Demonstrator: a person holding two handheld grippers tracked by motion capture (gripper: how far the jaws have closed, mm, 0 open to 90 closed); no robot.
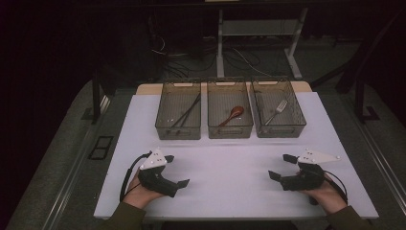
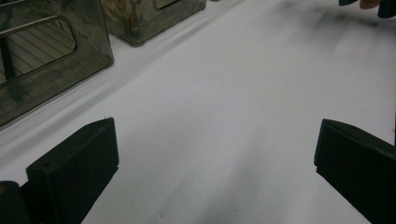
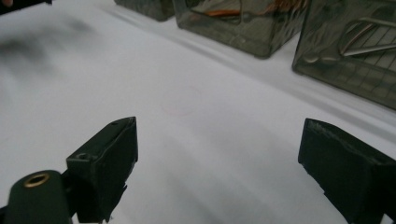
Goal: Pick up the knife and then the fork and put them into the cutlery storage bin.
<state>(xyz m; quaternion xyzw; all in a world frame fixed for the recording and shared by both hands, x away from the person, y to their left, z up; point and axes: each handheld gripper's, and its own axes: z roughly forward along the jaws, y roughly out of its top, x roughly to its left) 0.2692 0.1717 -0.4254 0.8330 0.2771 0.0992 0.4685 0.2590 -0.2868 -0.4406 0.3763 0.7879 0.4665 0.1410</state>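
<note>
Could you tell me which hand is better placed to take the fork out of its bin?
Probably the right: the right tongs, open and empty, sit on the side of the right-hand bin holding the fork.

Left hand [image 1: 141,192] enters from bottom edge, sleeve at wrist, gripping left gripper [image 1: 175,170] from below. Its jaws spread wide, nothing between, pointing toward middle. Grey three-cornered plate on top, cable looping at outer side. Right hand [image 1: 325,192] mirrors it, holding right gripper [image 1: 281,166] low, pointing inward. Its jaws wide apart, nothing between. Grippers well apart.
</note>
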